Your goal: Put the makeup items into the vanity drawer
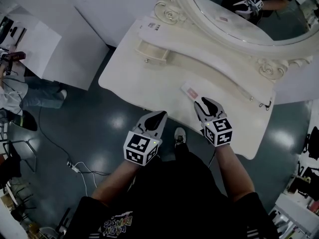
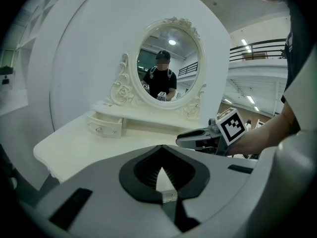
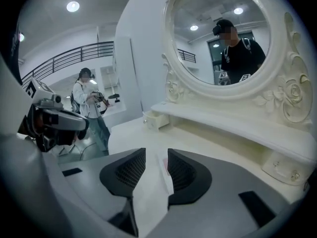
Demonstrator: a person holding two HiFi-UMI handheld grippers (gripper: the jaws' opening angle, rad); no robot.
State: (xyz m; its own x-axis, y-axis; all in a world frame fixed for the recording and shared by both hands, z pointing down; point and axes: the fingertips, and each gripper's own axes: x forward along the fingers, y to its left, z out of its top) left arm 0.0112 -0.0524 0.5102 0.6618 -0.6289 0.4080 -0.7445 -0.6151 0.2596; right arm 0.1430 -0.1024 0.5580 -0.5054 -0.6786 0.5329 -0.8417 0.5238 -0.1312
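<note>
Ribbed right gripper (image 3: 156,168) jaws gape near flat white packet (image 1: 190,90).

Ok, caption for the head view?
Right gripper, fingers apart, facing flat white makeup packet on cream vanity table; left gripper shut.

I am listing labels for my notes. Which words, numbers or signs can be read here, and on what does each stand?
No text reads clearly.
Black shirt: coloured letters, too blurred to read.
Vanity shelf: small dark print, too small to read.
White packet: a red mark, no letters readable.
Left cube and right cube: black-and-white square patterns, no words.
</note>
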